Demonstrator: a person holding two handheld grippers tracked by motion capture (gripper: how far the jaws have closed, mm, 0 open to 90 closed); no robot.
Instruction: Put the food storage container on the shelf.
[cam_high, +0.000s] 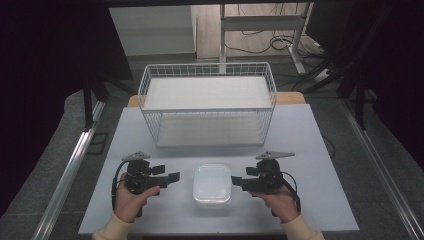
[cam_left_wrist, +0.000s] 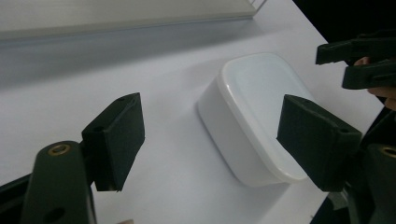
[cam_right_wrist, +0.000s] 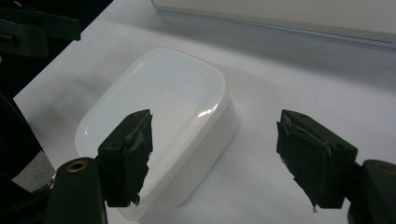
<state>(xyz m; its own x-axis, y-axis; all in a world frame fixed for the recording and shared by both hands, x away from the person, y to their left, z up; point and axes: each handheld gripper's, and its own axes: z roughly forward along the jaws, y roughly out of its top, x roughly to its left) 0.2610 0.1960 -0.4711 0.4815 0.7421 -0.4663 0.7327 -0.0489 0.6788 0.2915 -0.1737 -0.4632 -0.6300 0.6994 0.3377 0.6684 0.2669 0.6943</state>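
- So, the white lidded container (cam_high: 212, 185) sits on the bench (cam_high: 310, 150) near its front edge, right between the two grippers, lid on.
- Left gripper (cam_high: 172, 176) is at the container's 9 o'clock, just beside it and not touching; its jaws are spread wide with nothing in them.
- Right gripper (cam_high: 234, 182) is at 3 o'clock, tips right by the container's side, too close to call whether they touch. Jaws also wide apart and holding nothing; their pads (cam_right_wrist: 133, 154) look pretty torn up.
- Only other thing around is the white wire basket (cam_high: 207, 102) at 12 o'clock, well apart from the container, taking up the back of the bench.
- Nothing stands between either gripper and the container.
- Open bench at both outer sides, past each hand toward 9 and 3 o'clock. Front edge is close behind the container at 6 o'clock, so little room there.
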